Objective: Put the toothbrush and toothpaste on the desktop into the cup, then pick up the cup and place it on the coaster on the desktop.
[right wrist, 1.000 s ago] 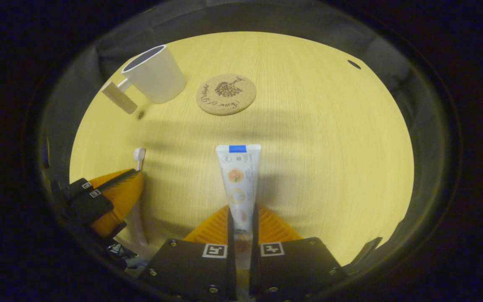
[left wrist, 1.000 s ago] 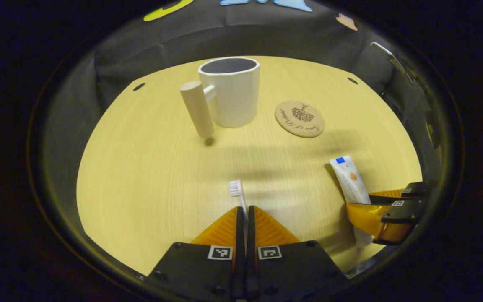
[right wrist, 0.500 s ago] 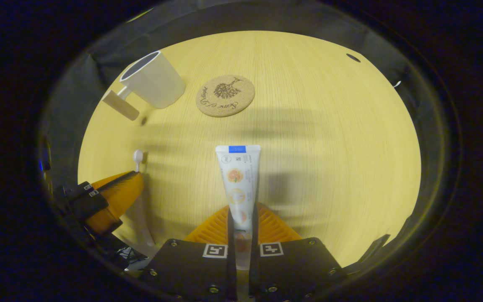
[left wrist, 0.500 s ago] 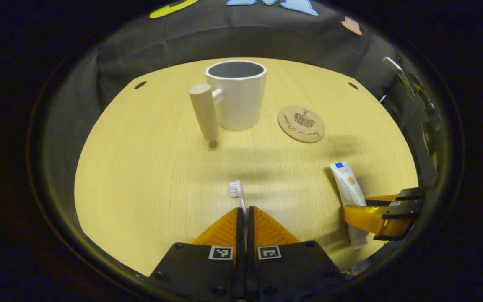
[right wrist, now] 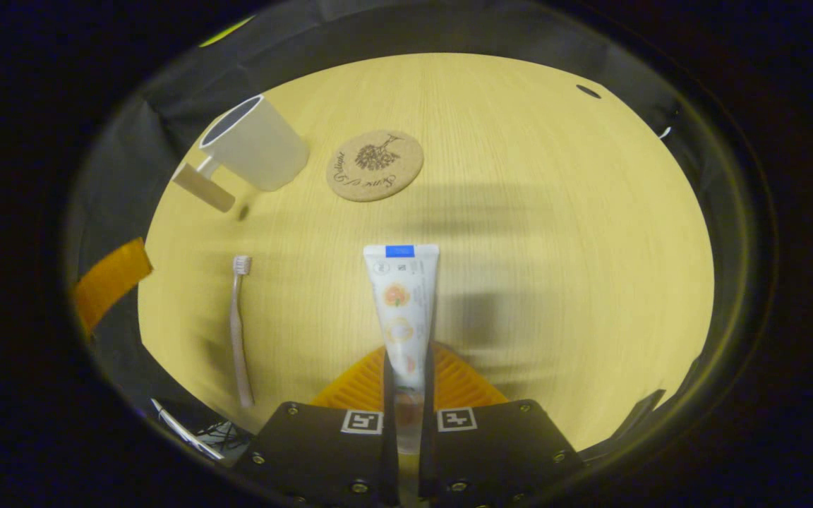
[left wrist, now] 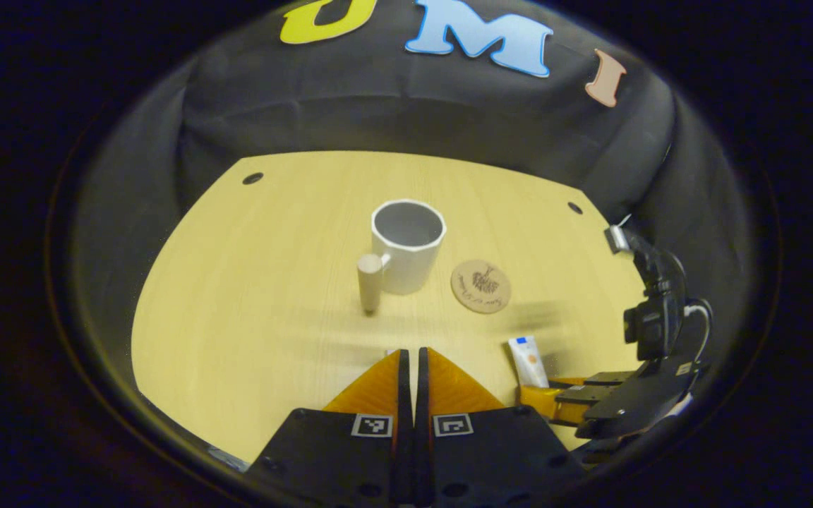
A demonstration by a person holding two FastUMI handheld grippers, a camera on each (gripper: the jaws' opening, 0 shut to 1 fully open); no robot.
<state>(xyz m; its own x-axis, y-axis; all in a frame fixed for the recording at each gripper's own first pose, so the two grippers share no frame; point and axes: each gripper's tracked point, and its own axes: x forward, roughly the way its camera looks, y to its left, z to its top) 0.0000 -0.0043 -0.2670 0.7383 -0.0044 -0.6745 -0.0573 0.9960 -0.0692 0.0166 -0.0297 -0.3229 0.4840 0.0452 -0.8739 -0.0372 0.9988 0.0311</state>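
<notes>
- Right gripper (right wrist: 406, 367) pinches the toothpaste (right wrist: 401, 303) near its cap end, both fingers pressed on the tube, whose flat crimped end points straight ahead over the desk (right wrist: 555, 247).
- In the right gripper view, the toothbrush (right wrist: 239, 324) lies flat on the desk to the tube's left, apart from it, bristles toward the cup (right wrist: 255, 144).
- Left gripper (left wrist: 412, 367) has its fingers pressed together with nothing seen between them, held high above the desk.
- In the left gripper view, the cup (left wrist: 406, 247) stands upright ahead of the fingers, open mouth up, peg handle at its left.
- Coaster (left wrist: 480, 286) lies just right of the cup, bare; in the right gripper view the coaster (right wrist: 375, 164) sits beyond the tube's tip.
- The toothpaste (left wrist: 530, 360) and the right gripper (left wrist: 555, 398) appear low on the right in the left gripper view.
</notes>
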